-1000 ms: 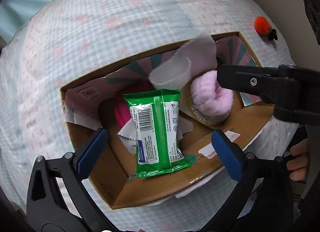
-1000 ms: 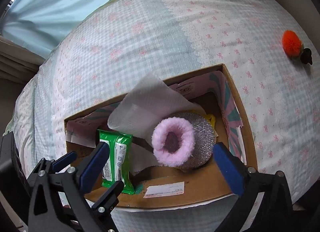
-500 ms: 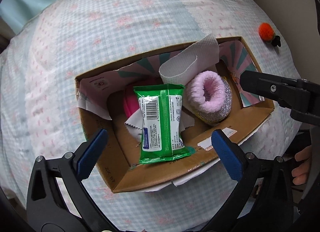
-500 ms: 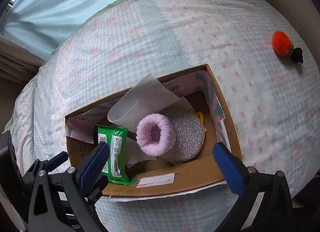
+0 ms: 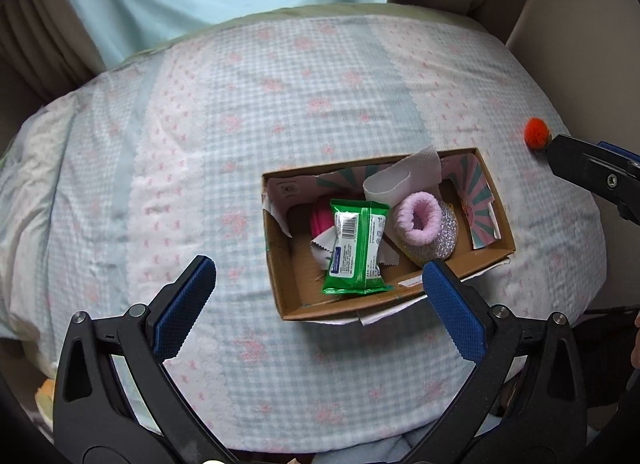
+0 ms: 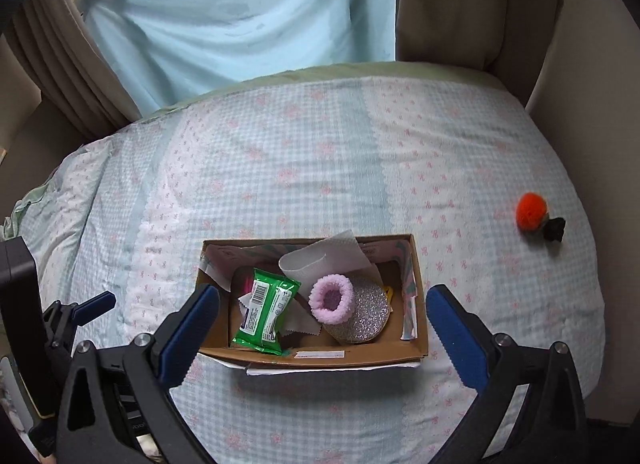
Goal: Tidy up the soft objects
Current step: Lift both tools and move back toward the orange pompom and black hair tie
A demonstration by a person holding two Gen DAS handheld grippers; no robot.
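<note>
A cardboard box point(image 5: 288, 276) point(image 6: 420, 328) sits on the bed. It holds a green wipes packet point(image 5: 356, 250) point(image 6: 266, 312), a pink fluffy slipper with a glittery sole point(image 5: 422, 217) point(image 6: 334, 300), a white paper sheet point(image 5: 404, 177) point(image 6: 320, 258) and a pink item point(image 5: 320, 217). An orange pom-pom point(image 5: 537, 132) point(image 6: 531, 211) lies on the bed to the right. My left gripper point(image 5: 316, 306) is open and empty, above and in front of the box. My right gripper point(image 6: 322, 332) is open and empty over the box's near side.
The bed has a blue-and-pink checked quilt point(image 5: 200, 135) point(image 6: 320, 151). A light blue curtain point(image 6: 240, 7) and beige drapes point(image 6: 460, 3) hang behind it. A small black object point(image 6: 554, 228) lies beside the pom-pom. The right gripper's finger shows at the right of the left wrist view point(image 5: 592, 171).
Both grippers have pulled back and up from the box, which now looks smaller. The slipper lies in the box, free of the right gripper.
</note>
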